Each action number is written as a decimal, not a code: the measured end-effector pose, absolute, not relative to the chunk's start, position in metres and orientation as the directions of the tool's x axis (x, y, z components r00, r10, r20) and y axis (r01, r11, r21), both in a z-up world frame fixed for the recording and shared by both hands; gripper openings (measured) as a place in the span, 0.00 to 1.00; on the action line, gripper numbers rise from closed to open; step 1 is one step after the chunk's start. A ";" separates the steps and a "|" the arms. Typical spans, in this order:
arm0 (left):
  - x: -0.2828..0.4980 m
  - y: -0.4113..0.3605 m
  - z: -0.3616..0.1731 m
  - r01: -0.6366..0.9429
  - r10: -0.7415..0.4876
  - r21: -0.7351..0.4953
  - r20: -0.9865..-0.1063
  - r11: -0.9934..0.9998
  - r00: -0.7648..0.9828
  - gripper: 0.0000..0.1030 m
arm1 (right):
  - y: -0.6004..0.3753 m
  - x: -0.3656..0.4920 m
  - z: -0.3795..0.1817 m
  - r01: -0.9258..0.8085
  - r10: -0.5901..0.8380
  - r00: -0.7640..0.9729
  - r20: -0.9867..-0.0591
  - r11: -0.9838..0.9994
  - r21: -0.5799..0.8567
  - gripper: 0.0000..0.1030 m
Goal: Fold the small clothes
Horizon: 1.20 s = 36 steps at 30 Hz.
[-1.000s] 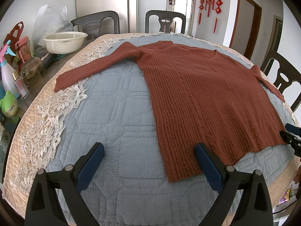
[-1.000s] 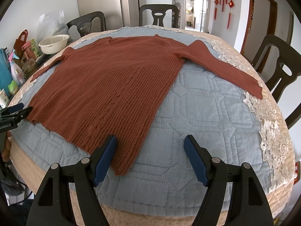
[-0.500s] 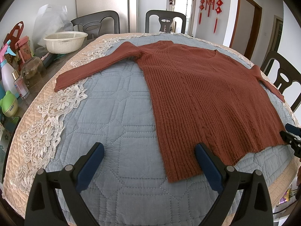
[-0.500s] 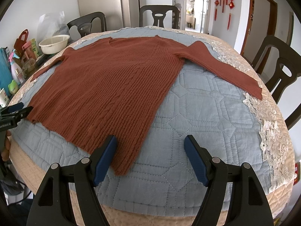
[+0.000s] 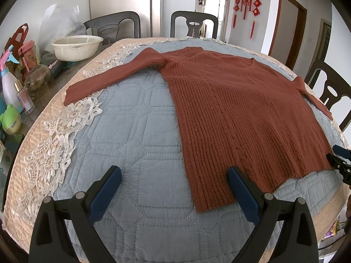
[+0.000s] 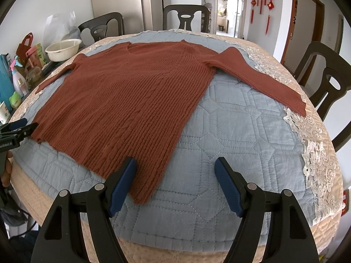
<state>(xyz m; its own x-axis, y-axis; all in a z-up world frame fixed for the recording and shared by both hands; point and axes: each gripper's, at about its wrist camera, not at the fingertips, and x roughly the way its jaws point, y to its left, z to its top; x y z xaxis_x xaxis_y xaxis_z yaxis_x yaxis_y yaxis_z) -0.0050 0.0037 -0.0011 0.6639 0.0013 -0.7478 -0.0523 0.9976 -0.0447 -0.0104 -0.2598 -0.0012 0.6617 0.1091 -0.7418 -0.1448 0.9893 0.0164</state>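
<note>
A rust-red knit sweater (image 5: 237, 114) lies flat on the blue quilted table cover (image 5: 131, 135), both sleeves spread out; it also shows in the right wrist view (image 6: 131, 100). My left gripper (image 5: 174, 176) is open and empty, above the hem's left corner (image 5: 210, 203). My right gripper (image 6: 175, 167) is open and empty, above the hem's right corner (image 6: 142, 195). Each gripper shows at the edge of the other's view: the right one (image 5: 340, 160) and the left one (image 6: 17, 129).
A white basket (image 5: 76, 47), bottles (image 5: 9, 87) and a plastic bag stand at the table's left side. Dark chairs (image 5: 194, 24) ring the table. White lace (image 6: 316, 144) trims the cover's edges.
</note>
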 end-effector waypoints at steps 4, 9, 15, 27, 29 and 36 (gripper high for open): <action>-0.005 0.005 -0.001 -0.055 0.002 -0.047 -0.749 0.997 0.663 0.96 | -0.259 -0.010 -0.001 -0.144 0.108 0.660 -0.743 0.989 0.016 0.72; -0.005 0.006 -0.002 -0.055 0.002 -0.046 -0.749 0.997 0.663 0.96 | -0.260 -0.010 -0.001 -0.144 0.109 0.661 -0.742 0.989 0.017 0.72; -0.005 0.005 -0.002 -0.058 0.008 -0.041 -0.751 0.997 0.661 0.96 | -0.260 -0.010 -0.001 -0.145 0.108 0.661 -0.742 0.989 0.016 0.72; -0.005 0.005 -0.002 -0.058 0.008 -0.040 -0.751 0.998 0.660 0.96 | -0.260 -0.010 -0.001 -0.144 0.107 0.661 -0.743 0.989 0.015 0.72; -0.005 0.005 -0.003 -0.059 0.009 -0.039 -0.751 0.997 0.660 0.96 | -0.260 -0.010 -0.001 -0.144 0.107 0.661 -0.743 0.990 0.014 0.72; -0.004 0.004 -0.003 -0.058 0.010 -0.039 -0.751 0.998 0.660 0.96 | -0.260 -0.010 -0.001 -0.144 0.107 0.662 -0.742 0.989 0.015 0.72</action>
<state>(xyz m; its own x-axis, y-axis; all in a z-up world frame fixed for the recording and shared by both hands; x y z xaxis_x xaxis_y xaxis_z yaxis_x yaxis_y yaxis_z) -0.0045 0.0045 -0.0025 0.6599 0.0096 -0.7513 -0.0584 0.9975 -0.0386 -0.0104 -0.2595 -0.0007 0.6615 0.1072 -0.7422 -0.1440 0.9895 0.0146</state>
